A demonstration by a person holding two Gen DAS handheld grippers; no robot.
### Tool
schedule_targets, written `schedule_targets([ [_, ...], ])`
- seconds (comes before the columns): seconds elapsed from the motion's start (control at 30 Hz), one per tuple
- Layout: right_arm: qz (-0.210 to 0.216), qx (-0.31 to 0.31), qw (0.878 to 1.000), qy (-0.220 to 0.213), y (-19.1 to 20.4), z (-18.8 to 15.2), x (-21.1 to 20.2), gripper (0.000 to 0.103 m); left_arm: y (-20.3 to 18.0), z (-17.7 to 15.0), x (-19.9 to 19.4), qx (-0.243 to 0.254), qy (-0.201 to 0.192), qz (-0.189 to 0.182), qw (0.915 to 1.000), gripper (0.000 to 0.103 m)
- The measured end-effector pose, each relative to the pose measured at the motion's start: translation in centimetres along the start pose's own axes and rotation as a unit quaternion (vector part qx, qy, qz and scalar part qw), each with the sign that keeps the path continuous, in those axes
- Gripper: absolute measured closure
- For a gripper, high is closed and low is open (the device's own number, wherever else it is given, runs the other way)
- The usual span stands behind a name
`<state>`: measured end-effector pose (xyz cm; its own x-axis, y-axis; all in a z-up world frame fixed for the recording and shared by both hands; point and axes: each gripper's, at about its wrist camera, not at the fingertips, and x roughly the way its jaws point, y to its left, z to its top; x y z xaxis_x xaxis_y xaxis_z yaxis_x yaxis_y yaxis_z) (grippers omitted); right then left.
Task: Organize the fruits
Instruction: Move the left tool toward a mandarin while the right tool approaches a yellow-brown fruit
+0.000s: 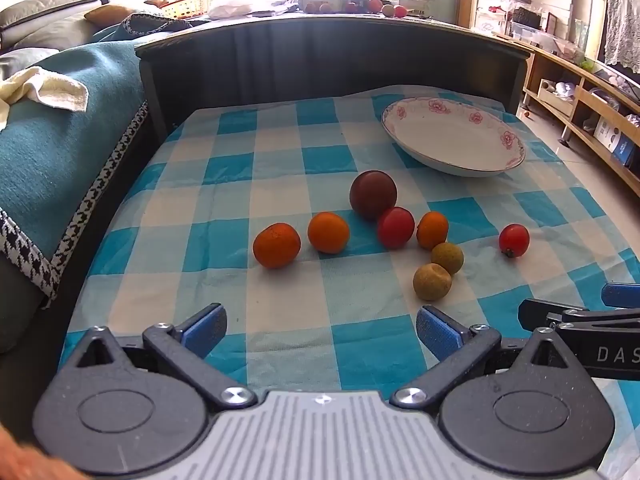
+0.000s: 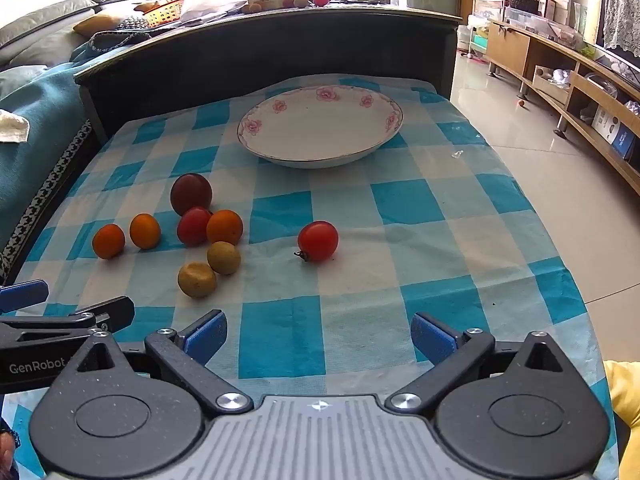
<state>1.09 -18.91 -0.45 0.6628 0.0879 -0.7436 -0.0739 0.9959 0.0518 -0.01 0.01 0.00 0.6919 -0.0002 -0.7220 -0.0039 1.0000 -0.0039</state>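
Note:
Several small fruits lie on the blue checked tablecloth [image 1: 280,312]: a dark red plum [image 1: 373,194] [image 2: 191,193], three oranges [image 1: 328,232] [image 2: 145,231], a red tomato [image 1: 395,227] [image 2: 193,226], two tan-green fruits [image 1: 432,281] [image 2: 197,279], and a lone red tomato [image 1: 514,240] [image 2: 317,241] to the right. An empty white flowered plate [image 1: 456,140] [image 2: 320,128] sits at the back. My left gripper [image 1: 320,330] is open and empty near the front edge. My right gripper [image 2: 318,334] is open and empty beside it, in front of the lone tomato.
A dark headboard-like panel [image 1: 320,60] rises behind the table. A teal-covered sofa [image 1: 60,140] lies to the left. Wooden shelving [image 2: 580,92] and tiled floor [image 2: 520,152] lie to the right. The table's right edge drops to the floor.

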Motion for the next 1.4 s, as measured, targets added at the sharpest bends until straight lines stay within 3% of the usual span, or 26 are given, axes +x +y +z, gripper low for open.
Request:
schedule_targets([
  [0.33, 0.006, -0.008, 1.0, 0.0, 0.4, 0.0, 0.1, 0.009, 0.2, -0.2, -0.1, 0.006, -0.008, -0.004, 0.9999, 0.0],
  [0.87, 0.05, -0.004, 0.999, 0.006, 1.5, 1.0, 1.7, 0.014, 1.8, 0.6, 0.6, -0.007, -0.003, 0.002, 1.0, 0.002],
  [1.07, 0.072, -0.013, 0.997, 0.004, 2.3, 1.7, 2.4, 0.019, 2.4, 1.1, 1.2, 0.004, -0.007, 0.014, 0.9999, 0.002],
  [1.3, 0.099, -0.008, 0.995, 0.022, 2.7, 2.3, 3.4, 0.034, 2.2, 1.5, 1.4, 0.047, -0.012, 0.039, 0.9981, 0.002],
  [1.4, 0.107, -0.008, 0.994, 0.027, 3.0, 2.5, 3.9, 0.037, 2.5, 1.6, 1.4, 0.046, -0.014, 0.033, 0.9983, 0.002],
])
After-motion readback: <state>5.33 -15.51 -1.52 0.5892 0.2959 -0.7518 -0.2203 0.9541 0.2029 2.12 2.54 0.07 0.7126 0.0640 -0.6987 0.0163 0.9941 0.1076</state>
